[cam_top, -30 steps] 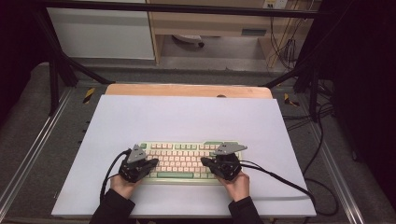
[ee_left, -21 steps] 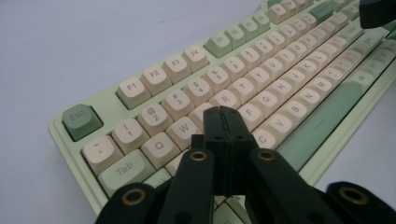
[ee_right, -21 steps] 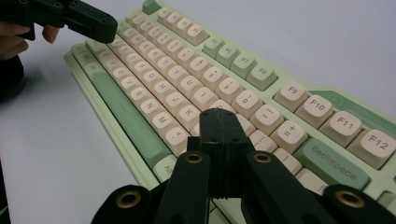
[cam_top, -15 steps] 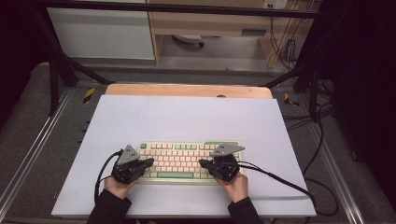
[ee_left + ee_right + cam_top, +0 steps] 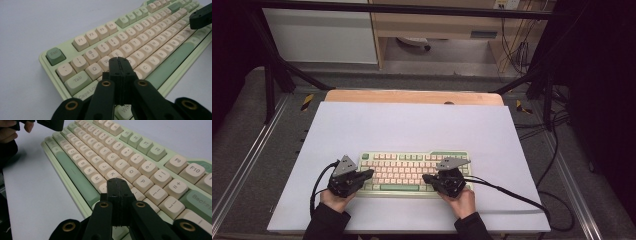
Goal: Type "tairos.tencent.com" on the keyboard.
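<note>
A pale green rectangular plastic keyboard with cream keycaps (image 5: 414, 172) is lying flat on a white table sheet (image 5: 412, 125), twd the person's edge. The left gripper (image 5: 368, 174) is hovering over the keyboard's left end, w/ jaws clenched together on nothing; in the left gripper view its tip (image 5: 120, 61) is sitting just above the W/E keys, whether touching I can't tell. The right gripper (image 5: 427, 178) is hanging over the keyboard's right half, jaws likewise pressed shut & empty; in the right gripper view its tip (image 5: 117, 182) is sitting near the K/L keys. Each gripper's cable is trailing off the keyboard's near side. A light wooden board (image 5: 412, 96) is showing beyond the keyboard, at the sheet's far edge
</note>
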`<state>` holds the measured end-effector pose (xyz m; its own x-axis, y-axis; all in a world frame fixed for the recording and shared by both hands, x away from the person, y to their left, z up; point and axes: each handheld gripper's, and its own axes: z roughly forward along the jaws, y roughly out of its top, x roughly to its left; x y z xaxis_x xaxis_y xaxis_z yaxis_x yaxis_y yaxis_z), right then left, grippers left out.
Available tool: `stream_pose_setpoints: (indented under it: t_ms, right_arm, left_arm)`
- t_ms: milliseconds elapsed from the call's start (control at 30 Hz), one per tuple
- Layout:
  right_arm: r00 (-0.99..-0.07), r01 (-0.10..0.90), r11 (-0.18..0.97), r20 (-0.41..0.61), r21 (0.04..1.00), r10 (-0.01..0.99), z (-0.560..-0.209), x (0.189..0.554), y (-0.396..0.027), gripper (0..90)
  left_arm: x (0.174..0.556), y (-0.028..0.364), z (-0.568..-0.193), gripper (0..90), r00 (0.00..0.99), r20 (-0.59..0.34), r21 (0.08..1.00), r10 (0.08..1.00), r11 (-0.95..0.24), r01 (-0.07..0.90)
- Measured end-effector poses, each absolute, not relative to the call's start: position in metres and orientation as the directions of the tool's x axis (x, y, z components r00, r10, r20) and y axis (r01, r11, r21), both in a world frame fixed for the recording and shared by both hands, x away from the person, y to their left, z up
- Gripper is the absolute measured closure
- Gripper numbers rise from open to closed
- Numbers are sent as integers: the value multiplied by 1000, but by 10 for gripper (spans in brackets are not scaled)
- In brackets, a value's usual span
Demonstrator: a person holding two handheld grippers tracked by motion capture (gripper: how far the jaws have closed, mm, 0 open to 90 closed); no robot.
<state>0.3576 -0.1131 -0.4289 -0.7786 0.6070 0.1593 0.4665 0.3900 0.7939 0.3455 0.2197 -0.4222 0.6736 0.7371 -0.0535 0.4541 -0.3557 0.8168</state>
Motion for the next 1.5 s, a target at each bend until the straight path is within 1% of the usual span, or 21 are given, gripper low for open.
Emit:
stream_pose_setpoints:
  t_ms: [1067, 1500]
  right_arm:
    - [-785, 463, 430, 134, 775, 604, -437, 359, -108, 900]
    - [-777, 447, 400, 125, 800, 617, -425, 357, -115, 900]
  left_arm:
    - [346, 221, -422, 900, 672, -56, 817, 739, -352, 456]
    - [345, 220, -422, 900, 675, -57, 818, 736, -353, 453]
